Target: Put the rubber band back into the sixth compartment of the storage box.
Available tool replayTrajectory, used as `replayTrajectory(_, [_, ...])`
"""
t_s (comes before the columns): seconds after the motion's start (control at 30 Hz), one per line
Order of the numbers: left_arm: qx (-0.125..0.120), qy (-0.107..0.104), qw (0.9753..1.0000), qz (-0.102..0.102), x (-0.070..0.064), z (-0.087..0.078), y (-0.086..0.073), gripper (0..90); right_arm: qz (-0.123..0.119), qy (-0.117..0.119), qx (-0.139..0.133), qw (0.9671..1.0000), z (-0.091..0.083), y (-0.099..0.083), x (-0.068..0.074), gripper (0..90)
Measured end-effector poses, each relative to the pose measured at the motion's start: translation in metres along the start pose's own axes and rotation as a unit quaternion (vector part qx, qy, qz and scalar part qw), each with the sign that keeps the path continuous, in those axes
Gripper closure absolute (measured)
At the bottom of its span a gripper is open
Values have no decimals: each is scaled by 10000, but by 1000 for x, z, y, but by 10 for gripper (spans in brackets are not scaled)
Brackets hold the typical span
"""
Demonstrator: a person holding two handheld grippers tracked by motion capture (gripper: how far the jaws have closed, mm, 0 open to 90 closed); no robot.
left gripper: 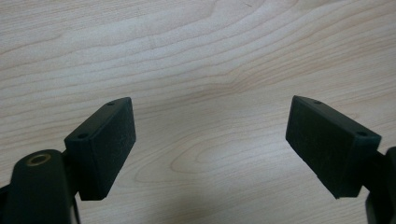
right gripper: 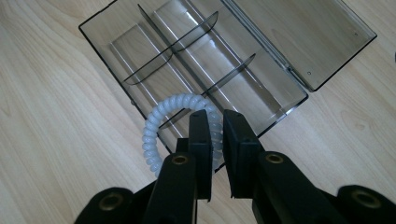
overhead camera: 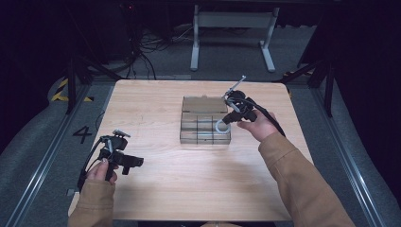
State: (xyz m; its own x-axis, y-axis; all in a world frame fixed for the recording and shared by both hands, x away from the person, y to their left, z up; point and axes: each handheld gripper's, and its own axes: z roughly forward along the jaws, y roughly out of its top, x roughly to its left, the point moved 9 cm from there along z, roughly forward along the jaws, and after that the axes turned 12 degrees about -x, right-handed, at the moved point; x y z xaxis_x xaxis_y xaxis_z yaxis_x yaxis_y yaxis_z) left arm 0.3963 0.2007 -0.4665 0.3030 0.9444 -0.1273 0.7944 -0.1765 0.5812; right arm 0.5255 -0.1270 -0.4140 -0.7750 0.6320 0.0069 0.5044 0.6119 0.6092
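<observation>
White coiled ring (right gripper: 161,122) pinched in right hand-held gripper (right gripper: 215,122) over clear organiser box (right gripper: 140,42); left hand-held gripper (left gripper: 210,140) spread.

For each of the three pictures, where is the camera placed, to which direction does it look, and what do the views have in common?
High view: above the person's side, looking forward and down on the table; both forearms and grippers show.
Left gripper view: on the left gripper, looking down at bare wood; jaws wide apart.
Right gripper view: on the right gripper, looking down at the clear box; jaws pinch the white coil hair tie.
Shared: high and right gripper views show box and tie.
</observation>
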Motion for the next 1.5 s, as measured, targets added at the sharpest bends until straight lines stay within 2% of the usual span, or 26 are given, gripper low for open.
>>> replayTrajectory(0.43, [1, -3, 10000, -9, 0, 0, 0, 166, 26, -135, 48, 9999, 12, 0, -12, 824])
replayTrajectory(1.07, [1, -8, 10000, -9, 1, 0, 0, 166, 16, -187, 258, 9995, 38, -17, -11, 823])
replayTrajectory(1.5, [2, -3, 10000, -13, 1, 0, 0, 166, 13, -244, 306, 9992, 46, -22, -12, 822])
